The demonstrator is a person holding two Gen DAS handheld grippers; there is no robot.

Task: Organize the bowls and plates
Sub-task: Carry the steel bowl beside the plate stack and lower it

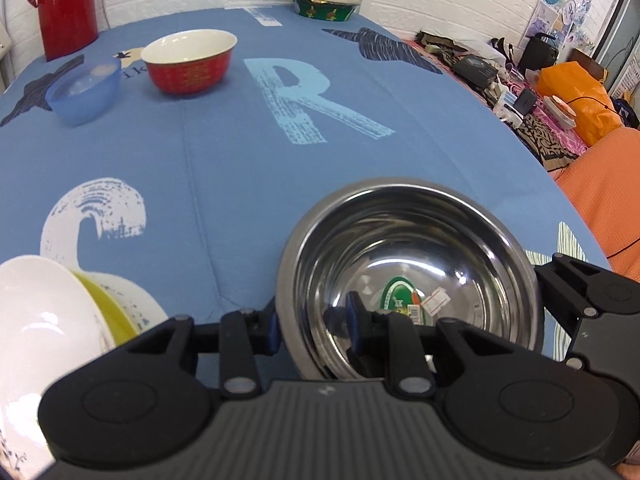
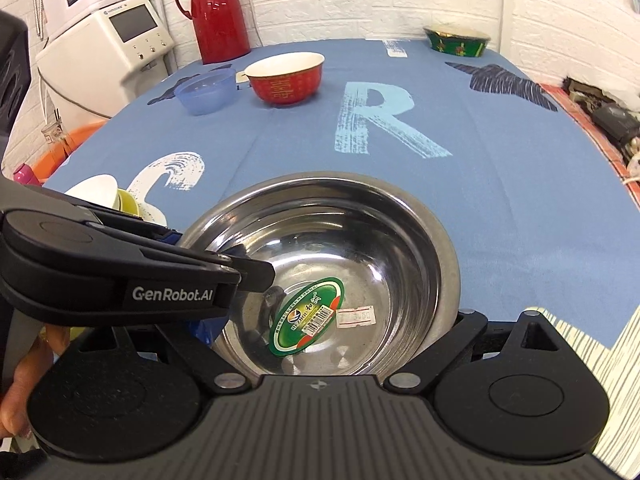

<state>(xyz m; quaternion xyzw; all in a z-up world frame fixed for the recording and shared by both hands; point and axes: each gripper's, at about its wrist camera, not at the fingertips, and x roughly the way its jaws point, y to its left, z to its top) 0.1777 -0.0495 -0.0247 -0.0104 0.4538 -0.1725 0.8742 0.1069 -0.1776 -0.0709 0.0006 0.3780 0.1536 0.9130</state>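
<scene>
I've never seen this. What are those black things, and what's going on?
No robot here: a person holds two black handheld grippers, each with a camera looking along its fingers. One picture is from the left gripper, the other from the right gripper. The left one pinches the rim of a steel bowl; the right one's fingers are spread wide near it. On the blue tablecloth: a red bowl, blue plastic bowl, green bowl, red jug, and white and yellow dishes together.
</scene>
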